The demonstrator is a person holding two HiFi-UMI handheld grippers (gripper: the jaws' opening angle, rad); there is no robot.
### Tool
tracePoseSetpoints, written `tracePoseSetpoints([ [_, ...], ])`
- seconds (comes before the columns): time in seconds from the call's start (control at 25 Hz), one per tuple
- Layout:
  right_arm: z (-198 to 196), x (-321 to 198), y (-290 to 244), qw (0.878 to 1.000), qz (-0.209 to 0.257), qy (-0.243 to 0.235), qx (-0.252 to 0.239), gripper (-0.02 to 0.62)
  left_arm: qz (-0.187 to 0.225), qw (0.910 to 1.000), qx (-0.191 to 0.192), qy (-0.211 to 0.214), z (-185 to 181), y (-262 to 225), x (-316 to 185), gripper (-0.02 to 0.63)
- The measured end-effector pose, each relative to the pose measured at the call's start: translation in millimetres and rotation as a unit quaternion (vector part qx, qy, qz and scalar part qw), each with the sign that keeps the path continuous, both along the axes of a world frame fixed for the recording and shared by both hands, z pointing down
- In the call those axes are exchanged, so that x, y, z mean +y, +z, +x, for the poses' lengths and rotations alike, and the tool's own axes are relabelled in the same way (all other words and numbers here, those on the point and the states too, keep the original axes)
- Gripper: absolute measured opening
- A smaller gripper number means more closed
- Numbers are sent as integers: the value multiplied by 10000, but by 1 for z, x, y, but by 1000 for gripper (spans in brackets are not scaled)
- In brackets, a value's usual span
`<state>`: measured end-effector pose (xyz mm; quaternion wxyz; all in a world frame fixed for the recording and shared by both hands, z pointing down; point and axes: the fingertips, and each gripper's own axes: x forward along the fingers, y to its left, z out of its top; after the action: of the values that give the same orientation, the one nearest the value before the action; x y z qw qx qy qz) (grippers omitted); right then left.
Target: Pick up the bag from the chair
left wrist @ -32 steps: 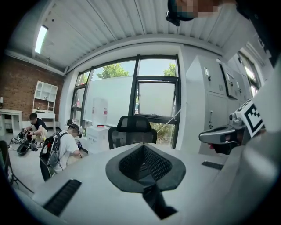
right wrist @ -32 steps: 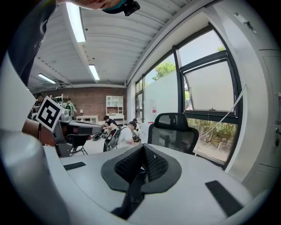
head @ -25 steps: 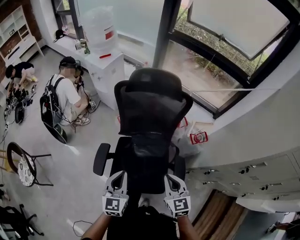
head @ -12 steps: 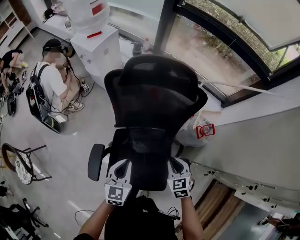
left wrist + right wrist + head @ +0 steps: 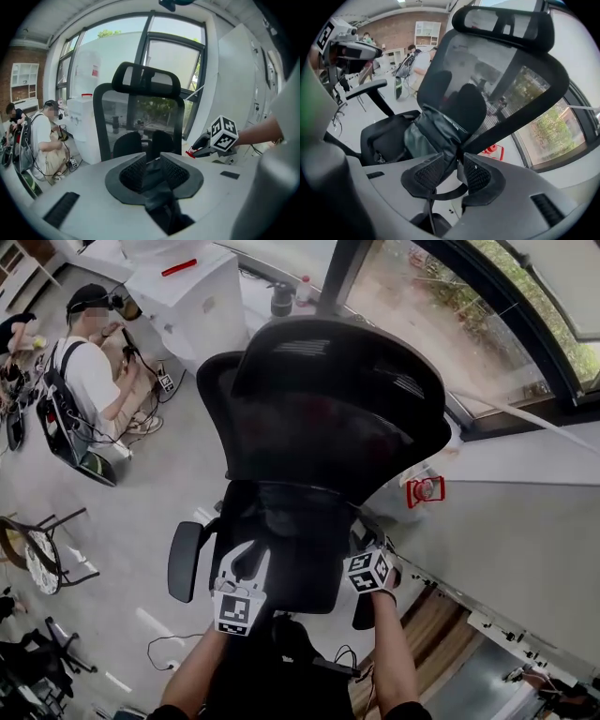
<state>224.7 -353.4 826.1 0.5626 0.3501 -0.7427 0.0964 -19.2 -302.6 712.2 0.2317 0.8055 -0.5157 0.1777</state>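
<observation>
Right gripper view gives the best look: the bag (image 5: 433, 133), dark and soft-sided, slumps on the seat of the chair (image 5: 389, 138) and leans back against the mesh backrest. The right gripper (image 5: 452, 171) has its jaws drawn almost together on a fold at the bag's near edge, and a thin strap (image 5: 429, 206) trails down below the pads. In the left gripper view, the left gripper (image 5: 151, 164) is pinched just as close — a band of the same black fabric runs straight between its pads. So both tongs have hold of the bag, one to each side. From the head view they sit at the front of the seat, either side of the dark bundle.

How will it handle? My read is limp cloth, matte rather than slippery, and probably not heavy. It should sag between the two grips, and that loose strap could catch on an armrest (image 5: 185, 562). A seam or the strap root looks the safer hold — a thin fold may slide out if the load shifts. A person (image 5: 89, 381) crouches on the floor, well apart.
</observation>
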Motion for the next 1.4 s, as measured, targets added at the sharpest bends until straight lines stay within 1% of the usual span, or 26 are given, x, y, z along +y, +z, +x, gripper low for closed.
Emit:
tracePoseSetpoints([
  [0.16,19,-7,40,9982,-391,-137,441,127,-158,9998,136,-47,2,15,-9,98],
  [0.28,33,-16,62,9964,-538,-151,640,129,-150,9996,236,-64,6,21,-18,100],
  [0.36,40,-15,74,9948,-662,-186,750,133,-181,9995,242,-73,7,26,-19,100],
  [0.48,44,-14,92,9916,-832,-363,919,133,-301,9994,173,-57,7,43,-14,100],
  [0.64,41,-20,104,9902,-910,-434,961,115,-622,9980,66,13,6,79,-8,134],
  [0.68,41,-21,106,9896,-935,-457,997,91,-733,9973,61,49,7,90,-7,148],
  [0.76,40,-21,108,9881,-962,-538,1075,69,-968,9952,22,113,7,114,-5,166],
  [0.84,41,-20,109,9870,-976,-605,1122,65,-1202,9926,-63,168,7,139,-4,176],
  [0.96,43,-20,109,9862,-1003,-658,1145,61,-1486,9882,-288,232,3,178,-7,176],
  [1.04,43,-22,109,9854,-1016,-708,1169,55,-1706,9843,-418,177,-3,205,-11,177],
  [1.12,43,-23,108,9849,-1032,-737,1180,51,-1928,9798,-520,88,-10,231,-16,201],
  [1.2,44,-22,108,9847,-1060,-727,1178,51,-2157,9741,-672,130,-13,255,-19,202],
  [1.28,44,-21,107,9844,-1084,-719,1185,51,-2361,9670,-920,280,-13,278,-19,209],
  [1.36,44,-21,106,9841,-1096,-728,1197,51,-2507,9598,-1194,412,-16,298,-20,209],
  [1.4,44,-21,106,9840,-1100,-728,1200,51,-2554,9574,-1264,460,-17,306,-21,209],
])
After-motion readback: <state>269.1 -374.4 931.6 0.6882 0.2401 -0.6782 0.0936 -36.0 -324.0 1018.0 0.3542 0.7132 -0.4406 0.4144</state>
